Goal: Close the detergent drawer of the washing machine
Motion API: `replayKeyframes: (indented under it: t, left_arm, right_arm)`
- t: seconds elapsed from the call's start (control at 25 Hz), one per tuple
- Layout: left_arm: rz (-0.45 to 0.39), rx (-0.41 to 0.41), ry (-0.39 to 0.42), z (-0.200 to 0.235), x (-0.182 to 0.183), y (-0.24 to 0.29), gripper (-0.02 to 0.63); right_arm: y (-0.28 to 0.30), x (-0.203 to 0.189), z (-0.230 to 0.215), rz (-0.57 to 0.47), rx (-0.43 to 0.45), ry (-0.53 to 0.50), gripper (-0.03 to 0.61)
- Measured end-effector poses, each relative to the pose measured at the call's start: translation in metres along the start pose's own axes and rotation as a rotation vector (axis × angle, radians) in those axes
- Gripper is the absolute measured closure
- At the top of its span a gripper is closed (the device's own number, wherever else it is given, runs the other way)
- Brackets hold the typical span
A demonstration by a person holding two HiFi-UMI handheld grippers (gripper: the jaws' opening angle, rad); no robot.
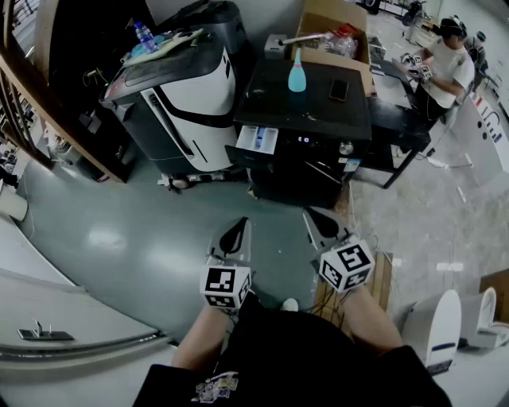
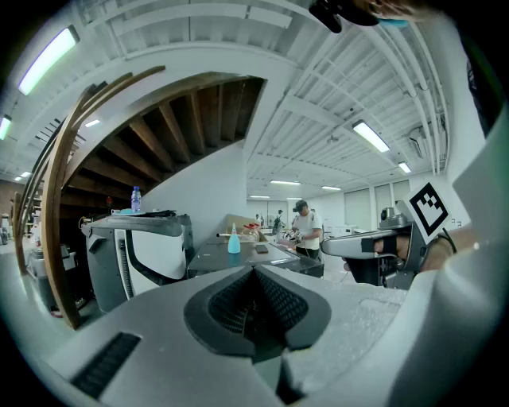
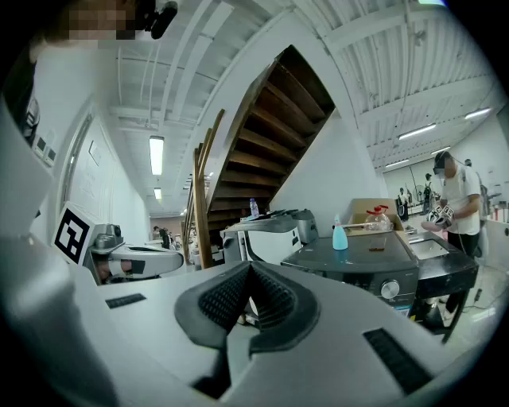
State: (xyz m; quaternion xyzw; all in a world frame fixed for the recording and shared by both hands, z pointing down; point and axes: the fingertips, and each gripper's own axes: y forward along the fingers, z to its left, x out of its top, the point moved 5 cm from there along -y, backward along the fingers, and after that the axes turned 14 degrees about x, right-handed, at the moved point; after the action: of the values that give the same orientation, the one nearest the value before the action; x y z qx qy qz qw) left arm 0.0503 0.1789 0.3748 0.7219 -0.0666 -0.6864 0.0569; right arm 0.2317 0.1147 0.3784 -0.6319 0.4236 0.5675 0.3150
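Up front, across the floor (image 1: pixel 143 238), the dark washing machine (image 1: pixel 306 119) is sitting w/ its detergent drawer (image 1: pixel 257 140) sticking out at top left. Left gripper (image 1: pixel 235 232) & right gripper (image 1: pixel 322 225) are hovering well short of it, jaws pressed together, nothing btwn them.

Upper left: 1 white-and-black appliance (image 1: pixel 179 95) with 1 clear, blue-capped water bottle (image 1: pixel 144 36) on its lid, 1 dark grey unit (image 1: pixel 215 20) just behind it, and curved wooden stair rails (image 1: pixel 48 103) along the frame's left edge. Upper centre: 1 pale blue bottle (image 1: pixel 297 77), upright, 1 small dark flat item (image 1: pixel 338 89) near it, and 1 open cardboard box (image 1: pixel 334 24) behind. Upper right: 1 person in a white shirt (image 1: pixel 449 63) at a table; lower right: 2 white fixtures (image 1: pixel 441 326) on the grey floor (image 1: pixel 119 230).
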Motion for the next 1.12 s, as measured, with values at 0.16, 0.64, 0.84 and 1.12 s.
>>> replayKeyframes:
  t: [0.16, 0.64, 0.84, 1.12]
  left_arm:
    - [-0.001, 0.0, -0.002, -0.001, 0.001, 0.0, 0.611]
    - [-0.007, -0.003, -0.004, 0.0, 0.013, -0.008, 0.61]
    - [-0.029, -0.021, -0.017, 0.006, 0.016, -0.005, 0.611]
    - [-0.033, -0.039, -0.039, 0.027, 0.018, 0.018, 0.611]
  right_arm:
    - [0.0, 0.0, -0.001, -0.005, 0.005, 0.003, 0.581]
    - [-0.001, 0.004, 0.003, -0.069, 0.057, 0.017, 0.58]
    - [0.006, 0.004, 0.0, -0.085, 0.063, 0.027, 0.58]
    - [0.028, 0.005, -0.008, -0.076, 0.044, 0.032, 0.58]
